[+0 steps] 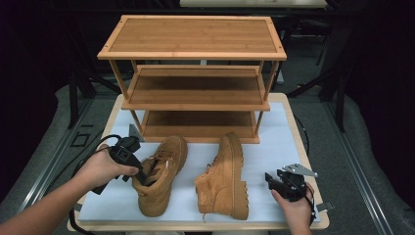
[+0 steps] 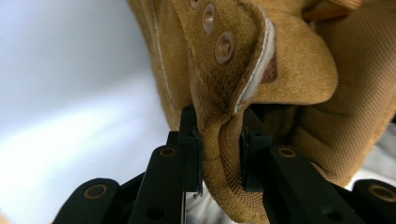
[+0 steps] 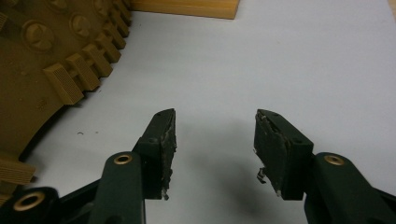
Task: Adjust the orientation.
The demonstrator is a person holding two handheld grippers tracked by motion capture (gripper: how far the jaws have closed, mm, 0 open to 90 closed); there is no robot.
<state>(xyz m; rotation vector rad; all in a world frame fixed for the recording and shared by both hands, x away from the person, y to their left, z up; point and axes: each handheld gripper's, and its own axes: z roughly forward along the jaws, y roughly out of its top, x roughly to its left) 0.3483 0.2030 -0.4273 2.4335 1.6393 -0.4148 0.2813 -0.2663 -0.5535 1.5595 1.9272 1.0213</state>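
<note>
- Two tan boots are seen on the white table [image 1: 274, 142], in front of a wooden rack [image 1: 195, 78].
- The left boot [image 1: 164, 174] stands upright on its sole; its long axis runs from the near edge toward the rack, leaning slightly right, with the toe pointed at the rack and the heel toward the person.
- Its collar is clamped by the left gripper [image 1: 138, 177], held in the left hand [image 1: 105, 169]; in the left gripper view the jaws are pressed on either side of the collar's padded edge, one outside the boot [image 2: 261, 93] and one inside.
- The right boot [image 1: 225, 178] is laid on its side just beside the first, sole turned to the right, toe toward the rack and its long axis roughly parallel to the other boot's.
- The right gripper [image 1: 272, 179] is held by the right hand [image 1: 296, 205] low over the table, right of that sole and apart from it; its jaws are spread with nothing between them.
- The treaded sole [image 3: 51, 70] is shown at the left of the right gripper view, with a corner of the rack's base [image 3: 187, 8] at the top.
</note>
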